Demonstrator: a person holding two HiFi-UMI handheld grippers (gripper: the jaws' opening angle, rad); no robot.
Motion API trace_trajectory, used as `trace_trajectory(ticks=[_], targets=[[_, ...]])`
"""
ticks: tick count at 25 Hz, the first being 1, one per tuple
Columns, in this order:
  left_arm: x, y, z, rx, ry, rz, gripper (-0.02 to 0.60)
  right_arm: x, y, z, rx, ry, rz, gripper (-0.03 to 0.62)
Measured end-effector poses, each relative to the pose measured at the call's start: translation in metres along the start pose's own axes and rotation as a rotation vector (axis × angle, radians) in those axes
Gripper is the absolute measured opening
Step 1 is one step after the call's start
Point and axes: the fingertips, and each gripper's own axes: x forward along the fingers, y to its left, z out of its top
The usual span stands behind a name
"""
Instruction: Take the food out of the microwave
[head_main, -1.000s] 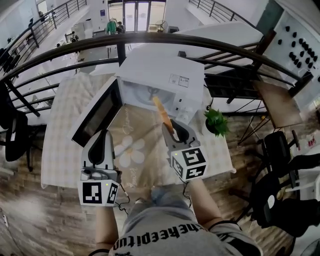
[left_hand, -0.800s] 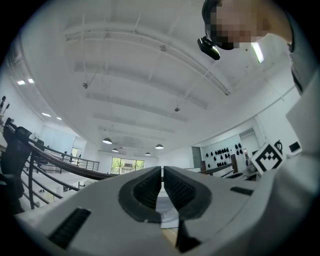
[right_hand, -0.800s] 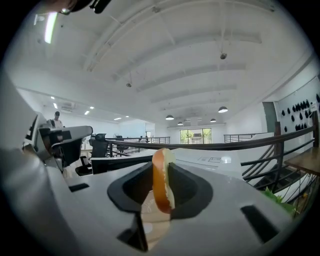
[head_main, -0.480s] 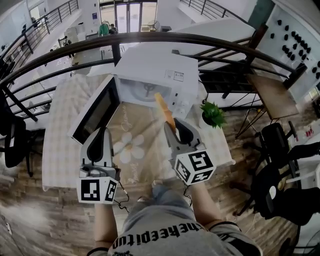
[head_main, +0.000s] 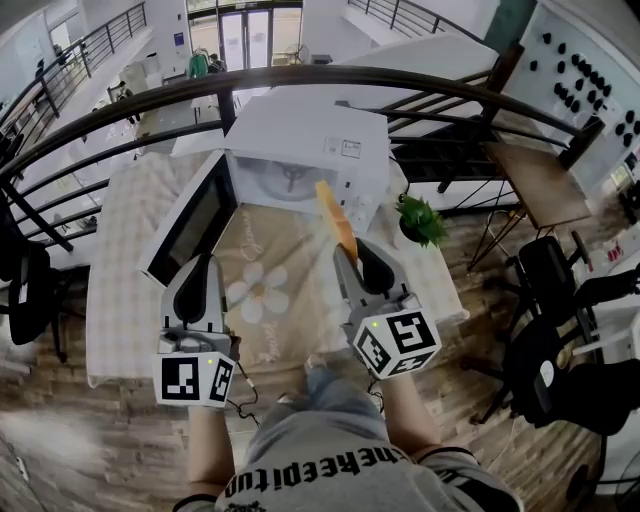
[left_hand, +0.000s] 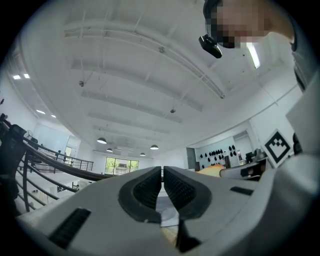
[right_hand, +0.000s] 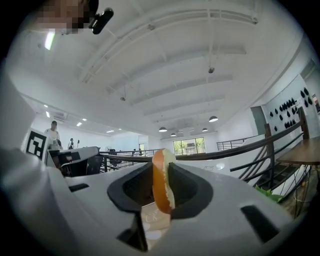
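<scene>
The white microwave (head_main: 310, 135) stands at the back of the table with its door (head_main: 190, 230) swung open to the left and its glass turntable (head_main: 290, 180) bare. My right gripper (head_main: 356, 252) is shut on a long orange-crusted bread roll (head_main: 335, 220), held in the air in front of the oven's opening. In the right gripper view the roll (right_hand: 161, 180) stands on edge between the pads of that gripper (right_hand: 161, 189). My left gripper (head_main: 202, 265) hovers below the open door, shut and holding nothing, as the left gripper view also shows for it (left_hand: 162, 182).
A checked tablecloth (head_main: 130, 260) with a flower print covers the table. A small potted plant (head_main: 420, 220) sits at the table's right edge, close to my right gripper. A dark curved railing (head_main: 300, 85) runs behind the microwave. A wooden side table (head_main: 540, 185) and dark chairs (head_main: 550, 290) stand to the right.
My right gripper has risen and drawn away from the microwave, a little to the right, with the roll still in it. The left gripper has stayed where it was.
</scene>
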Motion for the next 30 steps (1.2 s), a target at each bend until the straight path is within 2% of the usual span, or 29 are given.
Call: trace_trajectory(ticks=[14,30], targets=[[-0.015,-0.007,0.004,-0.008,-0.003,-0.018,0.015,-0.032,0.008,0.014,0.011,-0.067,-0.031,0.103],[-0.031,-0.007,0.012,-0.010,-0.008,-0.013,0.015,-0.047,0.022,0.028,0.006,-0.110,-0.021,0.101]])
